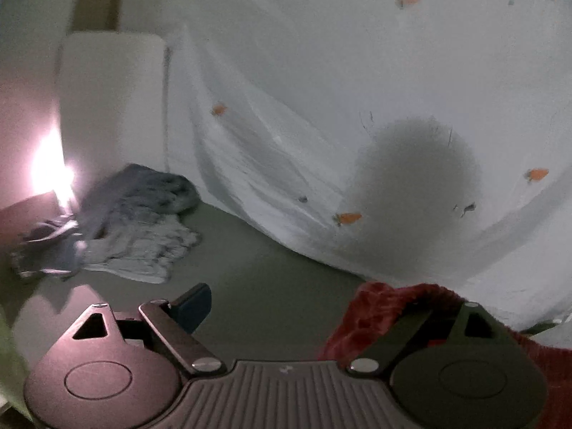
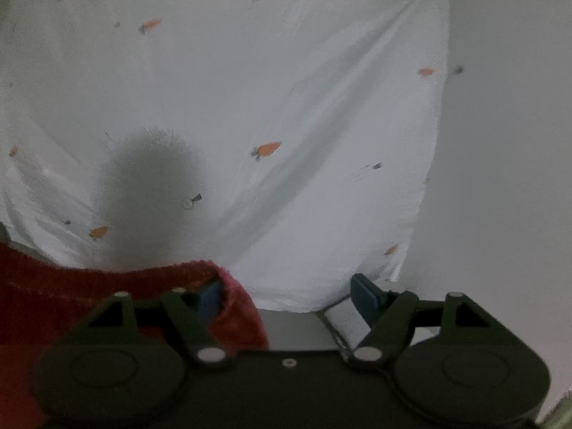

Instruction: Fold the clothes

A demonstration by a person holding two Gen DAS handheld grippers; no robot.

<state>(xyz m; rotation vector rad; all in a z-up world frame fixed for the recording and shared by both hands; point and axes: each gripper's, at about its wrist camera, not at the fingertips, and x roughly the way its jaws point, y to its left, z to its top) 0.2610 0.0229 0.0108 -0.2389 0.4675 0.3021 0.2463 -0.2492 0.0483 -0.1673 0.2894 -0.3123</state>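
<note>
Left gripper (image 1: 307,304), seen from its own wrist camera, has its jaws spread wide: the blue-padded left finger (image 1: 191,305) stands bare over the grey-green surface (image 1: 257,268), while the right finger is buried under a fold of red knitted cloth (image 1: 379,318) that drapes across it and runs off the lower right edge. Whether that finger presses the red cloth against anything cannot be told. Ahead hangs a large white fabric with small orange carrot prints (image 1: 321,107), slanting down to meet the surface, with a round grey shadow (image 1: 414,182) on it. To the left, a crumpled heap of blue-grey clothes (image 1: 125,225) lies on the surface, well apart from the gripper, in front of a white rounded panel (image 1: 111,107). A bright glare (image 1: 50,168) flares at the far left.

From the right wrist camera, the right gripper (image 2: 286,293) is likewise spread wide. Its left finger (image 2: 211,298) is wrapped by the red knitted cloth (image 2: 107,286), which fills the lower left corner; only a sliver of blue pad shows. Its right finger (image 2: 364,291) is bare, just in front of the lower hem of the carrot-print fabric (image 2: 286,107). The same grey shadow (image 2: 150,193) falls on the fabric, and a plain white wall (image 2: 500,143) stands to the right.
</note>
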